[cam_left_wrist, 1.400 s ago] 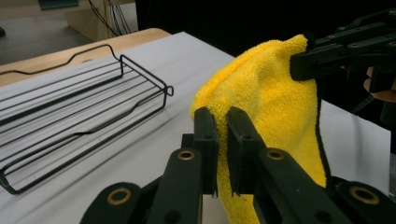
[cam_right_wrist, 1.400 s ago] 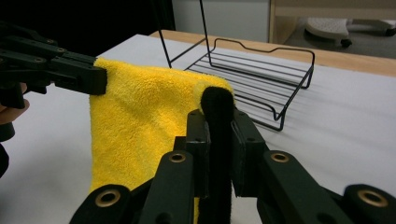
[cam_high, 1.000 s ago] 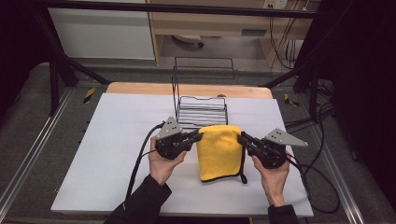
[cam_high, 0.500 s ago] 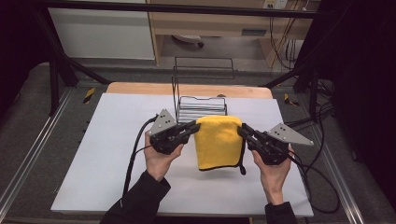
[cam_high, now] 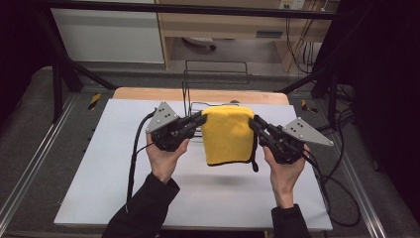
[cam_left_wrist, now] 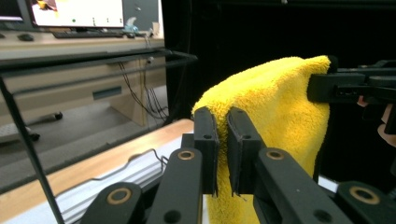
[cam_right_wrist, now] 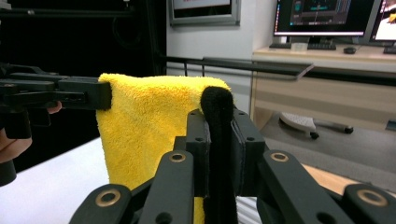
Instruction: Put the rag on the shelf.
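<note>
Towel: a folded yellow microfibre towel [cam_high: 228, 134] is hanging in the air between the two claws, clear of the white counter [cam_high: 99, 188], its top edge stretched level and its shadow falling on the counter below.
Black edge: a black trim strip [cam_right_wrist: 217, 154] is running down the towel's right side, and it is sitting between the right claw's jaws.
Left claw: the left claw [cam_high: 202, 119] is clamping the towel's upper left corner, jaws nearly together on the cloth.
Right claw: the right claw [cam_high: 253, 122] is pinching the upper right corner at the trim.
Change: the towel is now hanging higher than a second ago, covering more of the wire rack [cam_high: 190, 106] behind it.
Hands: both hands are gripping from below, claws pointing inward towards each other.
</note>
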A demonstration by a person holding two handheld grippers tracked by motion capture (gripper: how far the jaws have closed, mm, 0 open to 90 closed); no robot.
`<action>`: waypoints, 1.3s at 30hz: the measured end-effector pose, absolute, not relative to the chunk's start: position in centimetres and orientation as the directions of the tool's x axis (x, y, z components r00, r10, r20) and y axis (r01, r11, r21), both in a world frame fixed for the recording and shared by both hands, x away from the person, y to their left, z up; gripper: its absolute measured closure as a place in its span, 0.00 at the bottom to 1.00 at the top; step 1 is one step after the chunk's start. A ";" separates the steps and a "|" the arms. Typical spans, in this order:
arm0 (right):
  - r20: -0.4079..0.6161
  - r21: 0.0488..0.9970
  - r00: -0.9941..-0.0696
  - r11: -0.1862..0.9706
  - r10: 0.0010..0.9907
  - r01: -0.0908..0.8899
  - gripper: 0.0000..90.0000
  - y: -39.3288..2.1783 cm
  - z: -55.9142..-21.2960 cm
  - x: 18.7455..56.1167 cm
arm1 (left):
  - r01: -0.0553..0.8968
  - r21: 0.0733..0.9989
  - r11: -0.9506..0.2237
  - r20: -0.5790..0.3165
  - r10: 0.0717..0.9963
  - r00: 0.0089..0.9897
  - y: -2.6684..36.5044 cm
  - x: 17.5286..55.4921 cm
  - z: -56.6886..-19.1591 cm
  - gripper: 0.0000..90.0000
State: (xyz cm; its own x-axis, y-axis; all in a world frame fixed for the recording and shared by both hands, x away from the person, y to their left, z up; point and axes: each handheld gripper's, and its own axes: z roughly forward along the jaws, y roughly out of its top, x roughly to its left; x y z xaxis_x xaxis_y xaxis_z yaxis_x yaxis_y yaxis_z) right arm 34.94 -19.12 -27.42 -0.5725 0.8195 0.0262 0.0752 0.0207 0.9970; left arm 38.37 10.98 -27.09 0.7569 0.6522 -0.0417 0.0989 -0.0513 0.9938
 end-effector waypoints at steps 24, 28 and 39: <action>-0.029 0.998 -0.563 -0.006 0.826 -0.060 0.89 -15.5 -21.8 37.9 | 0.007 0.996 0.093 -0.071 0.716 0.694 13.5 40.7 -22.0 0.93; -0.032 0.997 -0.560 -0.014 0.828 -0.079 0.89 -15.2 -20.9 38.3 | -0.016 0.995 0.099 -0.061 0.726 0.685 13.6 41.0 -21.1 0.93; -0.026 0.991 -0.548 -0.049 0.836 -0.121 0.89 -14.9 -18.5 39.6 | -0.072 0.990 0.120 -0.039 0.734 0.678 13.5 41.9 -18.4 0.93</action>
